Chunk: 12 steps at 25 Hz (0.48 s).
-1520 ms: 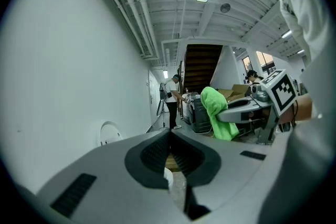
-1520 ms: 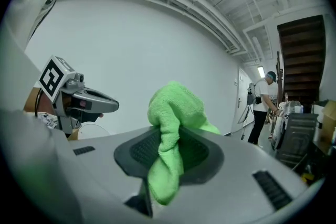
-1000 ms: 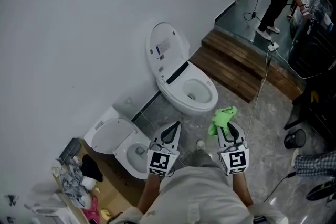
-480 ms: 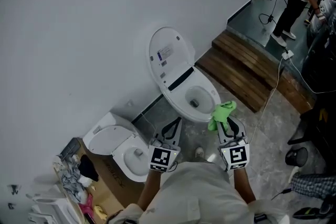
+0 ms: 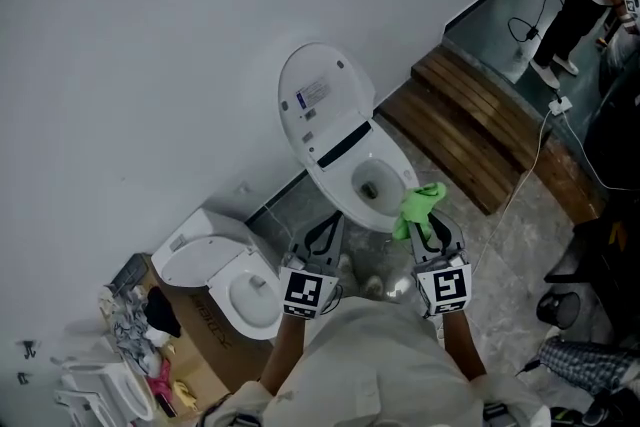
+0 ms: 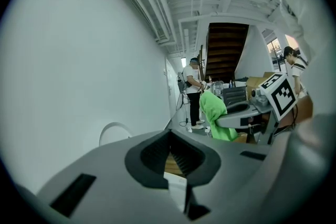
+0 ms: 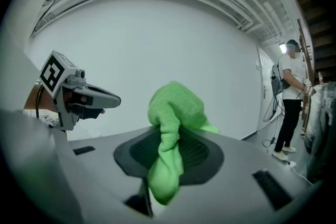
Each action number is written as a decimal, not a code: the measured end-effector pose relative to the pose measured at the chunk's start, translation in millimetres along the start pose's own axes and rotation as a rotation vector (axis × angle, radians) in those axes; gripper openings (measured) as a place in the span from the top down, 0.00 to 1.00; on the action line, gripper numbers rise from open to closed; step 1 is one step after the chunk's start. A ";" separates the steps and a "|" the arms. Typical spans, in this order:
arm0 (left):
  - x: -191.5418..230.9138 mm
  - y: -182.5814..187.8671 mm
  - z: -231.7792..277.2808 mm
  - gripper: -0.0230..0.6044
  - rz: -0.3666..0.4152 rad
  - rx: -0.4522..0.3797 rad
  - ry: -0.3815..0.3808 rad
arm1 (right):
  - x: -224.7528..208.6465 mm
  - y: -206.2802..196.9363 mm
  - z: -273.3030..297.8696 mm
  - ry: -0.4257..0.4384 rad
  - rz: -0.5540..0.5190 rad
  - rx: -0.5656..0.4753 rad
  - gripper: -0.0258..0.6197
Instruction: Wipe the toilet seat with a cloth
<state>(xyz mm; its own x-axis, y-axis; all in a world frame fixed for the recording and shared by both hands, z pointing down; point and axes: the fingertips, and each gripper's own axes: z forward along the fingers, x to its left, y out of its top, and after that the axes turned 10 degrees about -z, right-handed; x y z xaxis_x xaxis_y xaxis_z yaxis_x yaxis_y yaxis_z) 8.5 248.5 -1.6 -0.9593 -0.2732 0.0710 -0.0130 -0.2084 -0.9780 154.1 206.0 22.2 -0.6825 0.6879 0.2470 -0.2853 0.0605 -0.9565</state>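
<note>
In the head view, your right gripper (image 5: 430, 233) was clamped on the green cloth (image 5: 420, 206), which bunched up out of its tips. The toilet (image 5: 345, 150) stood straight ahead against the wall, lid raised. The toilet seat (image 5: 396, 177) ran lengthwise from the lid hinge out toward you, its front end aimed at your right side. The cloth overlapped that front rim in the picture, though I could not tell whether it touched. Your left gripper (image 5: 323, 240) hung level with the right one but off to the side of the bowl, so the right was the nearer arm by my reckoning. A second toilet (image 5: 222, 277) sat well apart on your left.

In the left gripper view, your left gripper (image 6: 176, 152) had its jaws pressed together with nothing between them. The cloth (image 6: 214, 115) showed off to its right.

In the right gripper view, your right gripper (image 7: 169, 157) pinched the cloth (image 7: 172, 118) at its middle, one fold rising above the jaws and one drooping below. The seat lay outside this view, so it must have been lower than the jaws were pointing.
</note>
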 end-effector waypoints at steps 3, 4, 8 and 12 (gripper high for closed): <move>13.8 -4.9 13.4 0.94 -0.009 0.003 0.004 | -0.1 -4.8 16.9 0.014 0.006 0.011 0.81; 18.2 -7.9 18.5 0.94 -0.013 0.007 0.005 | -0.5 -7.1 21.9 0.016 0.008 0.018 0.81; 40.4 -16.4 44.0 0.94 -0.063 0.001 -0.011 | 0.1 -19.4 50.7 0.029 0.021 0.048 0.81; 63.1 -29.4 72.3 0.94 -0.084 0.008 -0.030 | 0.8 -40.7 82.5 0.029 0.033 0.101 0.81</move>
<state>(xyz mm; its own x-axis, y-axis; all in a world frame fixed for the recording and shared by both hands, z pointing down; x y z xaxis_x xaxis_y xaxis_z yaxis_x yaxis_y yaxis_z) -31.3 169.5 45.8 -0.9461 -0.2826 0.1584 -0.0903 -0.2396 -0.9667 109.6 144.4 74.1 -0.6734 0.7090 0.2094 -0.3302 -0.0350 -0.9433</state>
